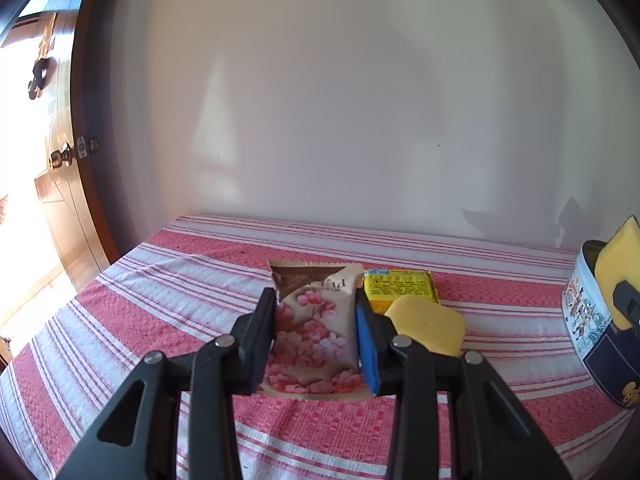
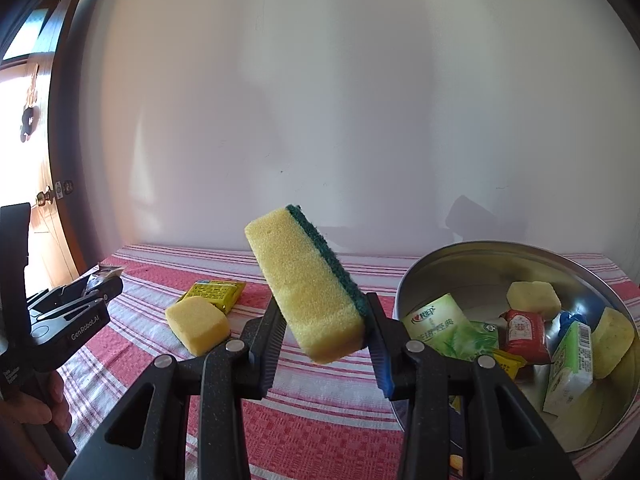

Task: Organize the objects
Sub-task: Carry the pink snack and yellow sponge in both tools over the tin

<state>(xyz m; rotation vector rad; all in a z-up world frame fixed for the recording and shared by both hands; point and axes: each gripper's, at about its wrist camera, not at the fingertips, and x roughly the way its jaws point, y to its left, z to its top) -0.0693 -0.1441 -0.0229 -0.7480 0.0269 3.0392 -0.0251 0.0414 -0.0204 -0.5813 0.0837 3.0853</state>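
Left wrist view: the left gripper (image 1: pixel 316 334) is clamped on a floral packet (image 1: pixel 314 332), its pads pressing both long edges, over the striped cloth (image 1: pixel 120 320). At two o'clock from the packet lies a yellow sachet (image 1: pixel 400 286), with a yellow block (image 1: pixel 426 328) overlapping its near edge. At three o'clock, by the frame edge, stands the tin (image 1: pixel 592 316).

Right wrist view: the right gripper (image 2: pixel 326 338) grips a sponge (image 2: pixel 308 284), yellow foam with a green scouring face, tilted with its top leaning to eleven o'clock, raised clear of the cloth. At four o'clock from the sponge sits the open tin, its rim (image 2: pixel 440 256) just beside the right finger; inside lie green packets, a red packet and yellow blocks. At nine o'clock the left gripper shows with the packet in its jaws.
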